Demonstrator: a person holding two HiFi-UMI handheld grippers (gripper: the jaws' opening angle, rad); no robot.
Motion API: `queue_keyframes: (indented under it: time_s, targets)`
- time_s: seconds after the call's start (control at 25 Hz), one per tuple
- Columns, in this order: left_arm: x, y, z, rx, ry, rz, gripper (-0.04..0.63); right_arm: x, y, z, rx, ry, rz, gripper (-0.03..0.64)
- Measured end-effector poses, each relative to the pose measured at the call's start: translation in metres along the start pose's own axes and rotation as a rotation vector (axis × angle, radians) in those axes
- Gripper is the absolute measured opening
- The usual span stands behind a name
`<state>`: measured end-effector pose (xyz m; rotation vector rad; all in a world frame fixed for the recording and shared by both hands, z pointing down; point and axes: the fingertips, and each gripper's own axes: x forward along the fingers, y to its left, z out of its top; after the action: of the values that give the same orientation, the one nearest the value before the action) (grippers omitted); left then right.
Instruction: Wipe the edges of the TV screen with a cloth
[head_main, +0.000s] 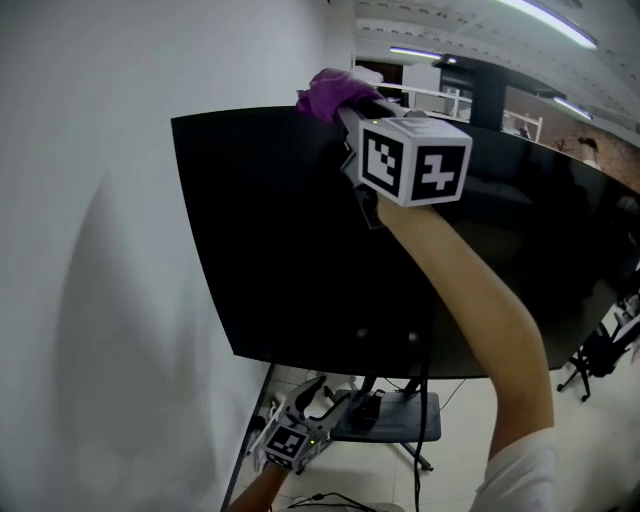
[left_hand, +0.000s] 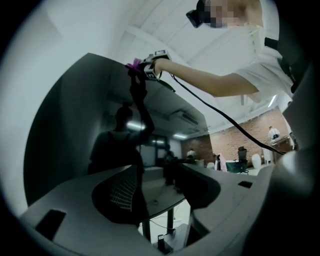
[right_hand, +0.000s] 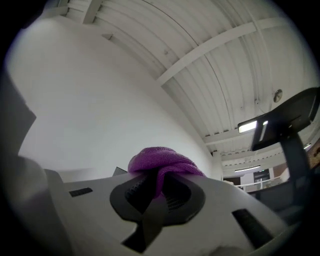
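Gripping a bunched purple terry cloth (head_main: 333, 92) in the white right gripper (head_main: 345, 112), jaws pinched tight on its fold. Holding it at the top edge of the wide black flat TV screen (head_main: 290, 250), near the upper left corner, beside the white wall (head_main: 90, 280). No clear long axis to the wad; long axis of screen running left to right. Keeping the white left gripper (head_main: 322, 392) low, below the screen's bottom edge, jaws apart, nothing between.
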<state>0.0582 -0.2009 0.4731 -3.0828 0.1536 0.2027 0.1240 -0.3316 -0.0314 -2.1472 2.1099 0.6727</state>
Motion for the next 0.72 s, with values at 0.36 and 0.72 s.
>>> queue_keyframes:
  time_s: [0.36, 0.72]
  targets:
    - [0.086, -0.136, -0.013, -0.032, 0.017, -0.282, 0.232, -0.169, -0.169, 0.026, -0.062, 0.033, -0.297, 0.044]
    - [0.130, -0.151, -0.035, -0.080, 0.033, -0.382, 0.232, -0.238, -0.263, 0.005, -0.091, 0.026, -0.495, 0.046]
